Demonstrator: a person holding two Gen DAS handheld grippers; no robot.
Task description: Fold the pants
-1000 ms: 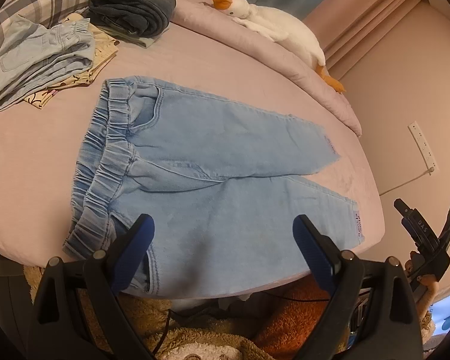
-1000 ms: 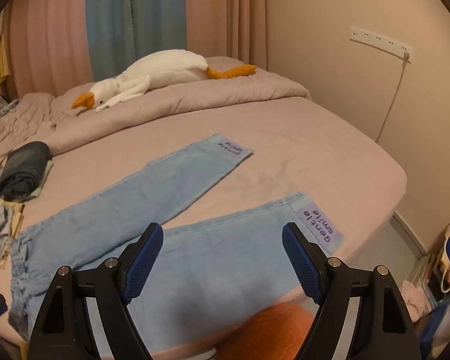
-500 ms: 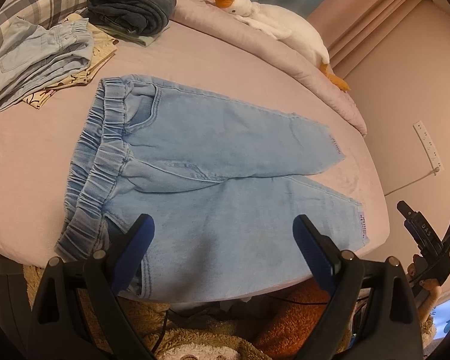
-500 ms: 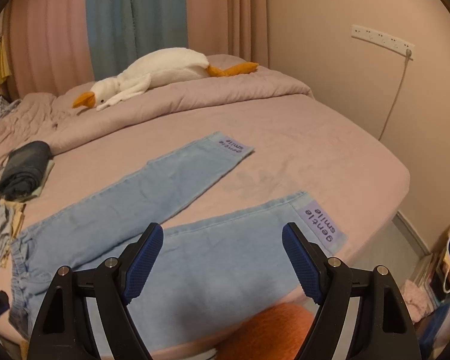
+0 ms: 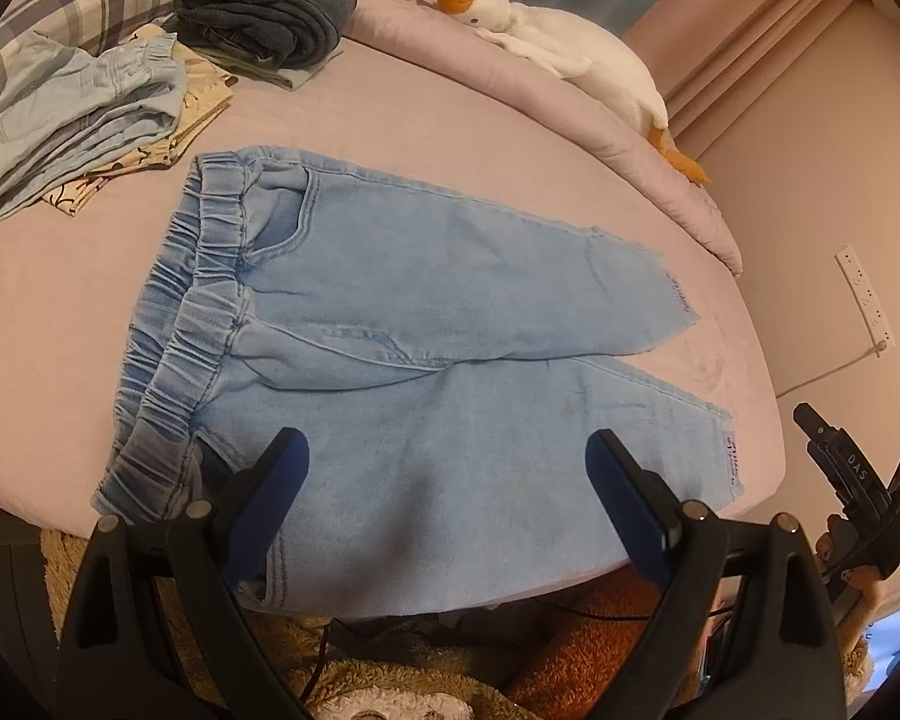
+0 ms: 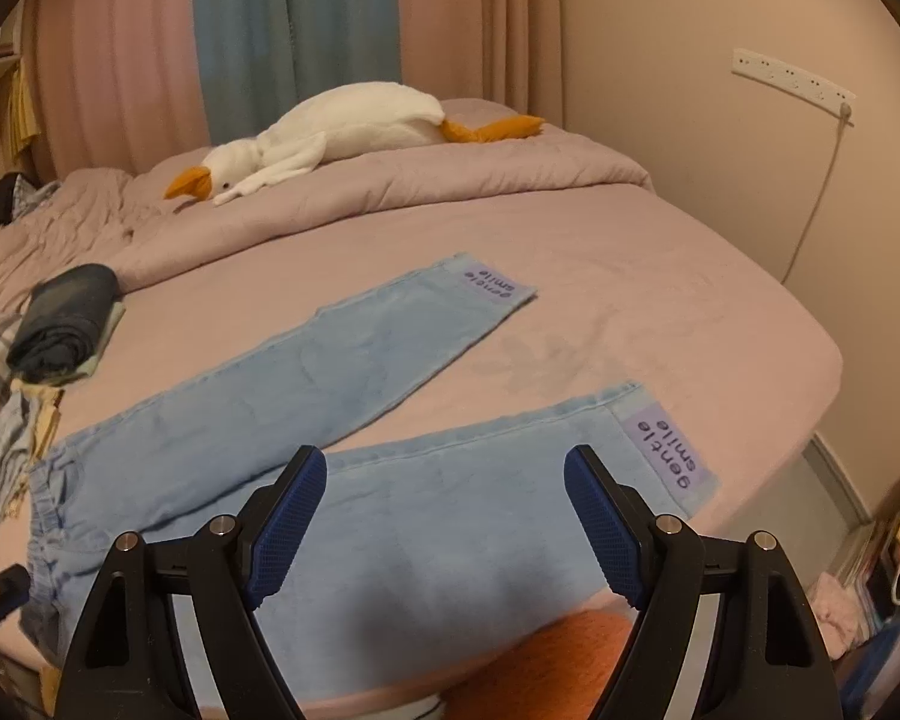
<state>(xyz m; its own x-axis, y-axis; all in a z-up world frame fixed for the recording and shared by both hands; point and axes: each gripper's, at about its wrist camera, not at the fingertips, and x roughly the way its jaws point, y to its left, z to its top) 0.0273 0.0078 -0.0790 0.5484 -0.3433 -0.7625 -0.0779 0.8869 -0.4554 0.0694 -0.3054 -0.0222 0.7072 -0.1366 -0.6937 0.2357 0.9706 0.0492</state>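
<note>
A: Left wrist view: pants [image 5: 426, 354] flat on bed [image 5: 60, 324], legs spread. Left gripper [image 5: 444, 468]?
B: Jaws apart, empty, over pants. Right gripper [image 6: 444, 501] same.

Dim, warm indoor light, pinkish cast. Soft shadow on the pants [image 6: 402, 546] beneath the right claw [image 6: 444, 516]. Strong fisheye bending; black vignette at corners. Right edge of right view slightly blurred.

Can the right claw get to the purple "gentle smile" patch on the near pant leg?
Probably yes. The right claw is open and hangs over the near leg of the blue pants, and nothing lies between it and the purple patch at the hem.
</note>
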